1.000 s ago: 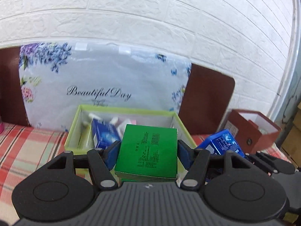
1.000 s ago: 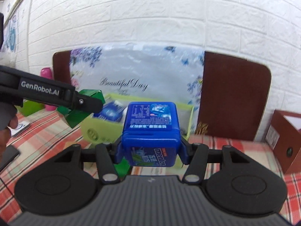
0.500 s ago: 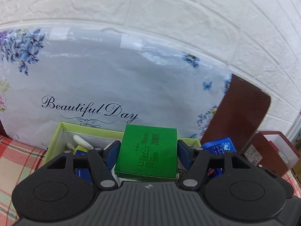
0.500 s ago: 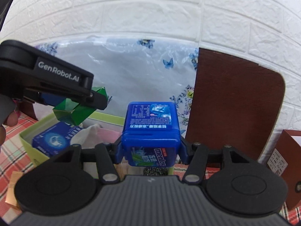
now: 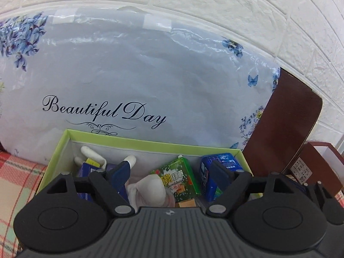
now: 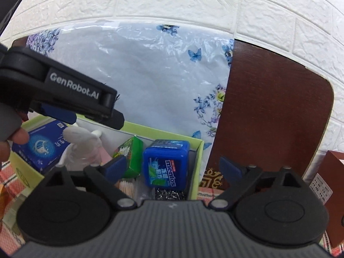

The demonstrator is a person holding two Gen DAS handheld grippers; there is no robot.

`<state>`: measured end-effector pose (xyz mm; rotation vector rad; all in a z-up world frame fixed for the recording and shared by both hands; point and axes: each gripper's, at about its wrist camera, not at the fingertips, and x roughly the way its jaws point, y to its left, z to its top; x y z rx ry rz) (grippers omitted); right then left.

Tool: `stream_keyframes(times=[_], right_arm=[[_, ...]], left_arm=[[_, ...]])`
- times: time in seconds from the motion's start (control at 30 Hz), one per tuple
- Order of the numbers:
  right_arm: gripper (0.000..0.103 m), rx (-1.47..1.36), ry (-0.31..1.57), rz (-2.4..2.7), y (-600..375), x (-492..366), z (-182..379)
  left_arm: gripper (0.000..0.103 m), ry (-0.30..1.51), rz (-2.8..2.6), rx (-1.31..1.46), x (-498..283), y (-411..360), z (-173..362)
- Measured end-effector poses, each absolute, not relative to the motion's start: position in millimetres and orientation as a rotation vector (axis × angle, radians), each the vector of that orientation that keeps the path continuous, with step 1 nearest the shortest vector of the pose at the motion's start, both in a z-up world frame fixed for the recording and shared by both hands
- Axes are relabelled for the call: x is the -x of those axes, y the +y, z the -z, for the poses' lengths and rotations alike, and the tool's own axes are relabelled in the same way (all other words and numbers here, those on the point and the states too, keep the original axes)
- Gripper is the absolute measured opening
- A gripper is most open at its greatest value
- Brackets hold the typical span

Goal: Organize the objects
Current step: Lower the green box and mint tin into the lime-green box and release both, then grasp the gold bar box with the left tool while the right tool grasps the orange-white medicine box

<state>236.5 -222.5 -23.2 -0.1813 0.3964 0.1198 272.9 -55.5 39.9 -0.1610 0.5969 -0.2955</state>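
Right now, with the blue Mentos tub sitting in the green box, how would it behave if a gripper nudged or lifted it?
The blue Mentos tub looks like rigid plastic, so it should keep its shape under the jaws. Its glossy wrap may be a bit slippery. It sits tilted on other items by the green box wall, so a nudge would probably tip it rather than slide it.

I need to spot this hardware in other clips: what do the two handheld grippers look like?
Both are matte black plastic: a ribbed grey-black body, two round discs and triangular linkage arms with silver pivot pins. The fingers carry dark blue pads. The left gripper bears white "GenRobot.AI" lettering. No cables or sleeves show.
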Motion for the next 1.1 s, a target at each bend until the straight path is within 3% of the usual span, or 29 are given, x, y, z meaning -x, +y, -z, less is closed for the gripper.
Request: stream_keyframes(times=[0.17, 0.5, 0.87, 1.03, 1.1], right_arm=[[0.103, 0.135, 0.383, -0.087, -232, -212, 10], [0.103, 0.065, 0.391, -0.078, -248, -124, -4], [0.103, 0.021, 0.59, -0.126, -234, -68, 62], [0.102, 0.09, 0.617, -0.144, -211, -81, 74], [0.096, 0.105, 0.634, -0.132, -206, -90, 78]], left_arm=[[0.084, 0.593, 0.283, 0.142, -238, -54, -55], [0.085, 0.612, 0.238, 0.146, -143, -32, -48], [0.085, 0.8, 0.16, 0.154, -68, 7, 40], [0.085, 0.793, 0.08, 0.181, -71, 26, 46], [0.085, 0.781, 0.056, 0.189, -81, 31, 44]])
